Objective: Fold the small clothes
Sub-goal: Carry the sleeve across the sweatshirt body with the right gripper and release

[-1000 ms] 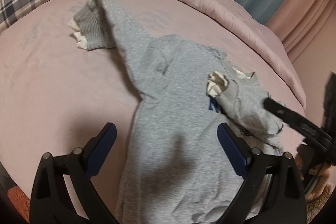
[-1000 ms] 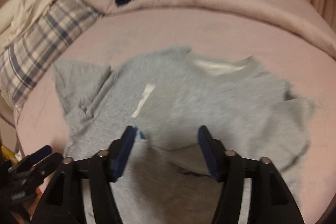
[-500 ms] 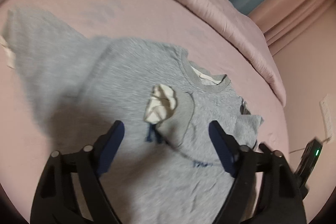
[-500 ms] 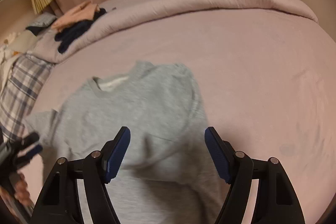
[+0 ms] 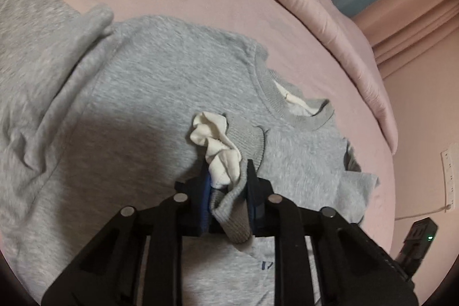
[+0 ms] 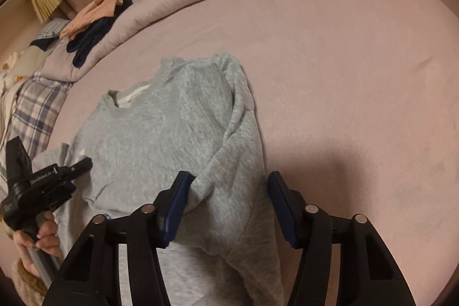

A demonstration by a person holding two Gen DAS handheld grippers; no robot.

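A grey sweatshirt lies spread on a pink bed, filling the centre and left of both views. The left gripper, its jaws just closed, clamps the sleeve cuff at lower centre. The right gripper, jaws narrowing, straddles a fabric fold without pinching it.

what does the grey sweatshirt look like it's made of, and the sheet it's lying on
Grey sweatshirt: probably cotton-blend jersey, matte and heathered, with ribbed knit at collar and cuff. Pink sheet: seemingly a soft brushed fabric, matte, with faint smudgy nap marks.
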